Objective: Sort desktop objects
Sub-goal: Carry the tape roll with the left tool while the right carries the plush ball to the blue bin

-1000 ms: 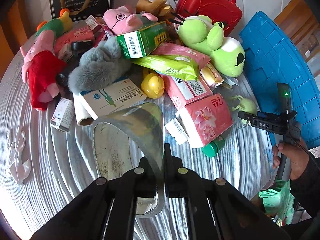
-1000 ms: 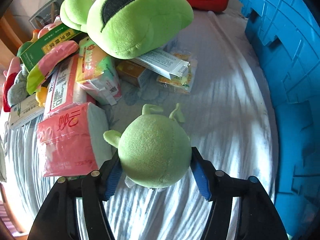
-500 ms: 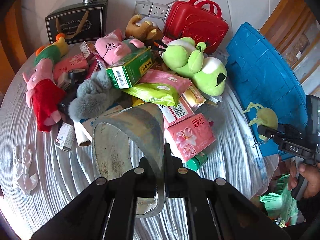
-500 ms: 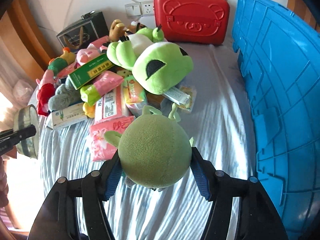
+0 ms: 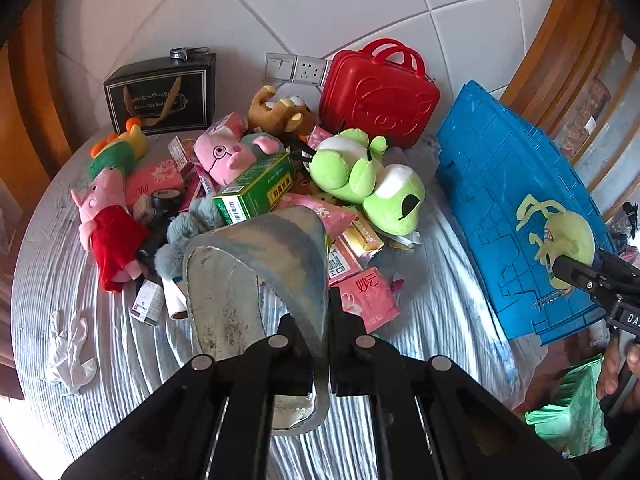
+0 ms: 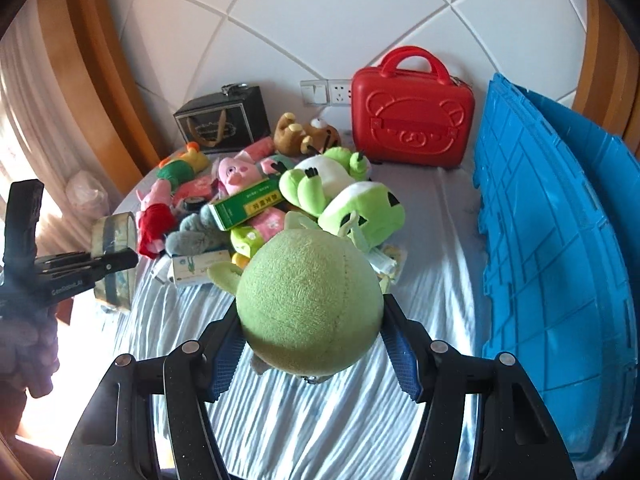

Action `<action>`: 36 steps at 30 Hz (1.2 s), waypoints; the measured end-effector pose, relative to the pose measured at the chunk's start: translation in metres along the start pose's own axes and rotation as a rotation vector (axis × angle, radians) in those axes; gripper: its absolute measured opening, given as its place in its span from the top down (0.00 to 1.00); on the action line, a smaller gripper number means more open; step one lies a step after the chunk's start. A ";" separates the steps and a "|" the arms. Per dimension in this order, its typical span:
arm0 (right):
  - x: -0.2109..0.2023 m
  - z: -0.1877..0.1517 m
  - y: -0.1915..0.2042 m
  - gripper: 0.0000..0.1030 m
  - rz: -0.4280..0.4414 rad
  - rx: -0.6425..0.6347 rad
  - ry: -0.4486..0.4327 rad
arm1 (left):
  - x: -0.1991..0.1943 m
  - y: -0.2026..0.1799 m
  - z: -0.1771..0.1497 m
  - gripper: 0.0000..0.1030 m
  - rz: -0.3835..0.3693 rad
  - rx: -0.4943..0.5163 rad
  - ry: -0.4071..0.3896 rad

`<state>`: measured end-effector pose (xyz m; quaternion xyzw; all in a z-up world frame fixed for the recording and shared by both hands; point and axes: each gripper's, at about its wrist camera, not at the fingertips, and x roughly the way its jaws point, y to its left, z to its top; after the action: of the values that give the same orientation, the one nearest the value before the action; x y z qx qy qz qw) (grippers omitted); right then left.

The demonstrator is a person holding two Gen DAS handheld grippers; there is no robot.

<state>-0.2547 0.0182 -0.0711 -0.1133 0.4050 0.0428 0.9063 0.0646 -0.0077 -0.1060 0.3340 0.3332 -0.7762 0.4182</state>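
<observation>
My left gripper (image 5: 320, 344) is shut on a grey roll of tape (image 5: 264, 264), held above the table's near side; it also shows in the right wrist view (image 6: 114, 256). My right gripper (image 6: 310, 344) is shut on a small round green plush (image 6: 308, 300), raised above the table; in the left wrist view the plush (image 5: 568, 236) hangs in front of the blue crate. A pile of toys and boxes lies on the table: a green frog plush (image 5: 368, 180), a green box (image 5: 256, 190), pink pig plushes (image 5: 228, 152), pink tissue packs (image 5: 368, 294).
A blue plastic crate (image 6: 552, 240) stands along the table's right edge. A red case (image 6: 412, 120) and a black gift bag (image 6: 224, 124) stand at the back by the wall. A white glove (image 5: 70, 344) lies at the left on the striped cloth (image 6: 432, 240).
Both grippers have risen and pulled back from the table. The right gripper lifted the round green plush off the cloth and carried it right, toward the blue crate.
</observation>
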 end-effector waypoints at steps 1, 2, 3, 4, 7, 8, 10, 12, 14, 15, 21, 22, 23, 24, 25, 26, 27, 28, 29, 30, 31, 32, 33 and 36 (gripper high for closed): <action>-0.005 0.001 -0.001 0.38 0.002 -0.007 -0.006 | -0.004 -0.004 0.001 0.96 0.001 0.001 -0.008; -0.008 0.002 -0.001 0.38 0.005 -0.011 -0.008 | -0.008 -0.009 0.003 0.96 0.002 0.004 -0.017; -0.012 0.003 -0.003 0.38 0.012 -0.012 -0.011 | -0.012 -0.015 0.005 0.96 0.006 0.008 -0.028; -0.015 0.002 -0.004 0.38 0.017 -0.015 -0.015 | -0.017 -0.020 0.006 0.96 0.009 0.012 -0.039; -0.027 0.003 -0.009 0.38 0.033 -0.033 -0.030 | -0.030 -0.035 0.012 0.96 0.016 0.013 -0.067; -0.032 0.004 -0.011 0.38 0.037 -0.038 -0.037 | -0.035 -0.040 0.014 0.96 0.018 0.014 -0.078; -0.043 0.007 -0.015 0.38 0.043 -0.051 -0.054 | -0.045 -0.051 0.018 0.96 0.022 0.016 -0.100; -0.052 0.009 -0.020 0.38 0.055 -0.064 -0.069 | -0.054 -0.063 0.023 0.96 0.023 0.016 -0.117; -0.063 0.012 -0.027 0.38 0.066 -0.069 -0.089 | -0.062 -0.076 0.027 0.96 0.018 0.018 -0.134; -0.069 0.014 -0.030 0.38 0.071 -0.071 -0.100 | -0.065 -0.082 0.028 0.96 0.018 0.022 -0.143; -0.097 0.020 -0.054 0.38 0.106 -0.073 -0.151 | -0.078 -0.123 0.039 0.96 0.006 0.051 -0.186; -0.102 0.021 -0.059 0.38 0.109 -0.072 -0.159 | -0.078 -0.129 0.040 0.96 0.003 0.058 -0.189; -0.105 0.021 -0.063 0.38 0.109 -0.073 -0.165 | -0.077 -0.136 0.043 0.96 -0.002 0.063 -0.190; -0.108 0.020 -0.068 0.38 0.107 -0.075 -0.169 | -0.076 -0.141 0.044 0.96 -0.007 0.063 -0.189; -0.110 0.020 -0.073 0.38 0.106 -0.075 -0.175 | -0.074 -0.147 0.046 0.96 -0.014 0.064 -0.189; -0.113 0.019 -0.078 0.38 0.103 -0.074 -0.180 | -0.073 -0.153 0.048 0.96 -0.020 0.069 -0.188; -0.116 0.019 -0.083 0.38 0.107 -0.073 -0.179 | -0.071 -0.161 0.051 0.96 -0.022 0.079 -0.188; -0.118 0.018 -0.091 0.38 0.106 -0.066 -0.182 | -0.071 -0.168 0.054 0.96 -0.024 0.088 -0.189; -0.121 0.018 -0.097 0.38 0.104 -0.060 -0.184 | -0.069 -0.176 0.057 0.96 -0.029 0.100 -0.192; -0.123 0.017 -0.104 0.38 0.101 -0.053 -0.188 | -0.069 -0.183 0.060 0.96 -0.032 0.109 -0.196; -0.126 0.017 -0.111 0.38 0.098 -0.048 -0.191 | -0.068 -0.191 0.064 0.96 -0.038 0.117 -0.198; -0.128 0.016 -0.117 0.38 0.095 -0.043 -0.195 | -0.067 -0.200 0.068 0.96 -0.045 0.129 -0.202; -0.131 0.016 -0.124 0.38 0.094 -0.040 -0.193 | -0.065 -0.208 0.071 0.96 -0.047 0.143 -0.205; -0.139 0.014 -0.147 0.38 0.086 -0.014 -0.203 | -0.058 -0.237 0.082 0.96 -0.067 0.182 -0.205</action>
<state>-0.3124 -0.1194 0.0662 -0.0972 0.3152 0.0956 0.9392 -0.1373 0.0534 0.0422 0.2784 0.2278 -0.8467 0.3920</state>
